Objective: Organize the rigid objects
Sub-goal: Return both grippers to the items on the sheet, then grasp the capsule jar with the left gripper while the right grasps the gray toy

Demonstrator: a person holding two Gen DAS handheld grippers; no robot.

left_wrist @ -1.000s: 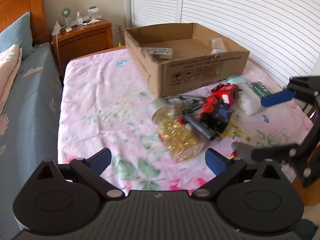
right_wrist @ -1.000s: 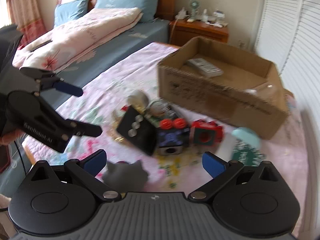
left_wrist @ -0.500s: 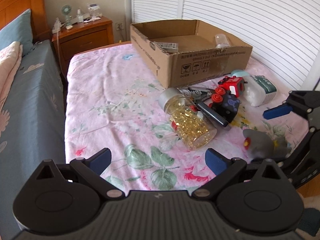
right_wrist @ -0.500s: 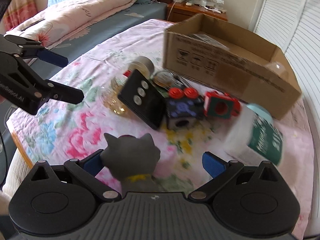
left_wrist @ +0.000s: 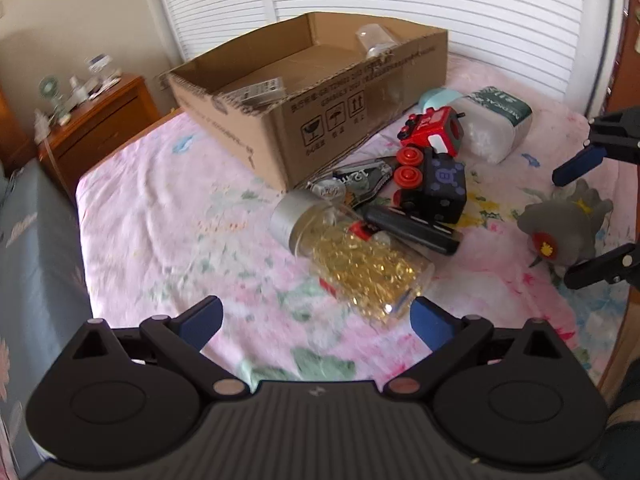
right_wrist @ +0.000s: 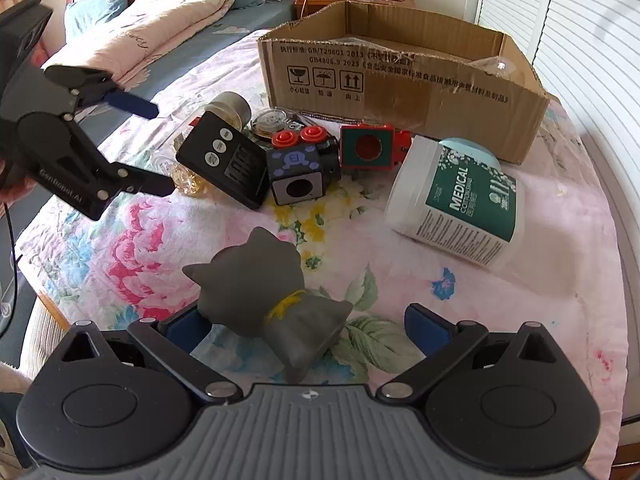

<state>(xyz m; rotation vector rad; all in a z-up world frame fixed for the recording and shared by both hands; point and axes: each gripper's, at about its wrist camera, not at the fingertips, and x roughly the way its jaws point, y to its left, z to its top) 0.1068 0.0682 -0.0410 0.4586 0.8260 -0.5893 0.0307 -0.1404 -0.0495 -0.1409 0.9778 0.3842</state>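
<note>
The right tool [right_wrist: 306,322] is spread wide, its two blue-padded fingers on either side of a grey cat figurine [right_wrist: 268,296] that stands on the flowered sheet [right_wrist: 540,280] — the left pad sits just beside the cat's head, but whether it touches cannot be told, and the right pad is well apart from it. The cat faces away from the right wrist camera, a yellow collar at its neck.

The left tool [left_wrist: 316,318] is also released, fingers wide, holding nothing. It hovers over the near edge of the bed, just short of a clear jar of golden capsules [left_wrist: 352,256] lying on its side with a silver lid.

Farther out lies a cluster of things: a black remote with three round buttons [right_wrist: 226,162] leaning against the jar, a dark cube toy with two red knobs [right_wrist: 298,164], a red toy block [right_wrist: 370,148] just right of it, and a white tub labelled "MEDICAL" [right_wrist: 460,204] tipped on its side at the right. A flat foil packet [left_wrist: 356,178] lies behind the cube.

Beyond them, at the far side, stands an open cardboard box [right_wrist: 400,84] — inside are a clear plastic cup [left_wrist: 374,40] and a pale remote [left_wrist: 260,90]. A wooden nightstand [left_wrist: 92,128] is at the far left.
</note>
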